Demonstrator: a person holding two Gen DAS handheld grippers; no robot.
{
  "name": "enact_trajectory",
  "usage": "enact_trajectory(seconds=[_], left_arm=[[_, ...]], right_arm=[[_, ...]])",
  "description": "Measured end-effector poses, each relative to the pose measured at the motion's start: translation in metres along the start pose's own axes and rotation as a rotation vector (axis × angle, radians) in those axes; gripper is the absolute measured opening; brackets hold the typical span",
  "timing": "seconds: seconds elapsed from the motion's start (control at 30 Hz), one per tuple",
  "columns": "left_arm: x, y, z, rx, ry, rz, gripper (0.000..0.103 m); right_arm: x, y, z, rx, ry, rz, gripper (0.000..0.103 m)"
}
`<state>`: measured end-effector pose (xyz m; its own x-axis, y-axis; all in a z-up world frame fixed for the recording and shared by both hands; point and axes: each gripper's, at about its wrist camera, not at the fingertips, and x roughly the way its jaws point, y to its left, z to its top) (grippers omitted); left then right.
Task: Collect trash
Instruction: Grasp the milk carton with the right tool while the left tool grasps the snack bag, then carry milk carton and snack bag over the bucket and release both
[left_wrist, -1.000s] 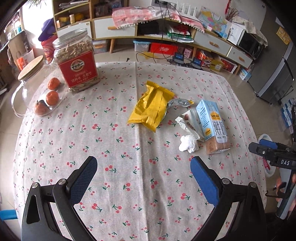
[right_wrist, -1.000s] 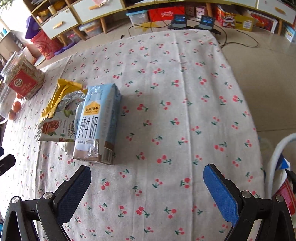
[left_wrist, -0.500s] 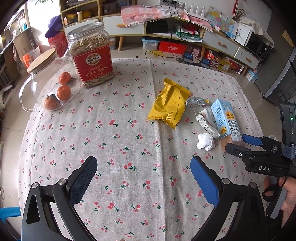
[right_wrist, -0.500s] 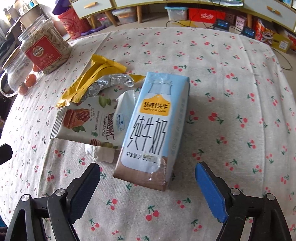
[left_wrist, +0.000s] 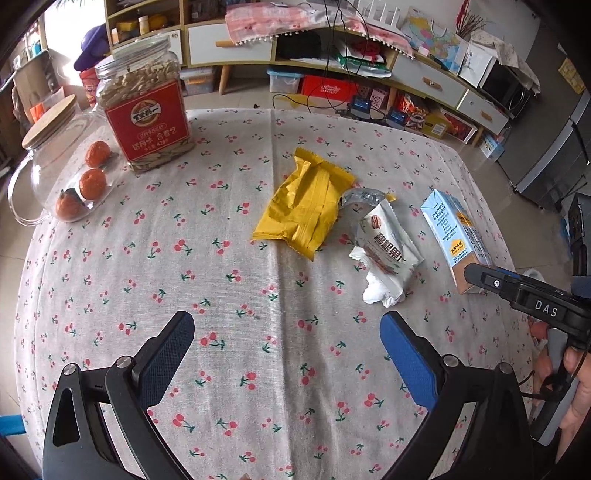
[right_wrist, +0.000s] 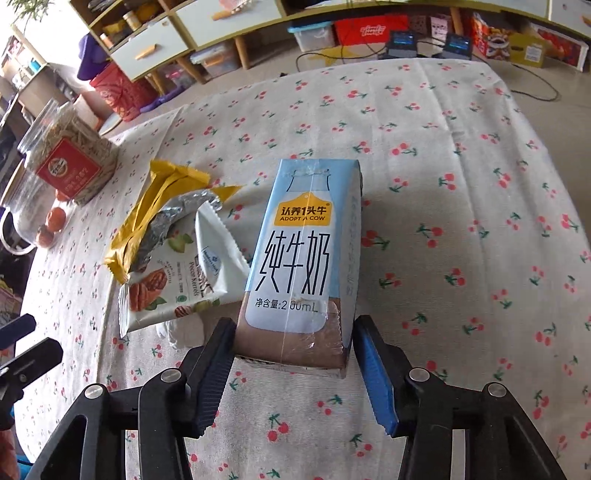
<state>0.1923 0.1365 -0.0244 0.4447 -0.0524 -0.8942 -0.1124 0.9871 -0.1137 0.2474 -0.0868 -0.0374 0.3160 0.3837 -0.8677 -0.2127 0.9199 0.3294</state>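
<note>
On the cherry-print desk, the left wrist view shows the left gripper spread wide over bare cloth, holding nothing. Ahead lie a yellow wrapper, a white snack pouch resting on a crumpled tissue, and a pale blue milk carton lying flat near the right edge. At the far left stand a seed jar with a red label and a glass jug holding oranges. The right gripper's body reads "DAS".

In the right wrist view, the right gripper has narrowed around the carton's brown base, its pads just beside the sides; firm contact cannot be told. The carton reads "ADOPT A COW" and "200mL"; the pouch reads "Pecan Kernels".
</note>
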Motion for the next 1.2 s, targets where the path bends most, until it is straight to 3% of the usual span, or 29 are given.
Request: enact_trajectory(seconds=[0.2, 0.37, 0.43, 0.47, 0.57, 0.6, 0.67, 0.87, 1.2], left_arm=[[0.020, -0.030, 0.014, -0.047, 0.016, -0.124, 0.097], [0.044, -0.042, 0.019, -0.123, 0.043, -0.180, 0.071], [0.055, -0.043, 0.019, -0.162, 0.063, -0.205, 0.052], [0.059, -0.043, 0.019, -0.179, 0.065, -0.213, 0.047], [0.061, -0.046, 0.019, -0.202, 0.036, -0.210, 0.029], [0.060, -0.047, 0.019, -0.195, 0.026, -0.203, 0.018], [0.057, -0.049, 0.020, -0.180, 0.006, -0.188, 0.011], [0.041, -0.050, 0.019, -0.175, -0.042, -0.185, 0.004], [0.007, -0.075, 0.008, -0.104, -0.100, -0.225, 0.003]], right_arm=[[-0.024, -0.022, -0.002, 0.045, -0.017, -0.013, 0.056], [-0.040, -0.036, -0.008, 0.051, -0.025, -0.027, 0.056], [-0.046, -0.042, -0.009, 0.055, -0.032, -0.033, 0.056], [-0.049, -0.046, -0.010, 0.058, -0.035, -0.035, 0.056], [-0.056, -0.058, -0.013, 0.070, -0.031, -0.038, 0.056], [-0.059, -0.061, -0.014, 0.074, -0.030, -0.038, 0.056], [-0.064, -0.069, -0.016, 0.085, -0.033, -0.039, 0.056], [-0.083, -0.087, -0.021, 0.114, -0.057, -0.040, 0.056], [-0.117, -0.116, -0.033, 0.180, -0.106, -0.017, 0.055]])
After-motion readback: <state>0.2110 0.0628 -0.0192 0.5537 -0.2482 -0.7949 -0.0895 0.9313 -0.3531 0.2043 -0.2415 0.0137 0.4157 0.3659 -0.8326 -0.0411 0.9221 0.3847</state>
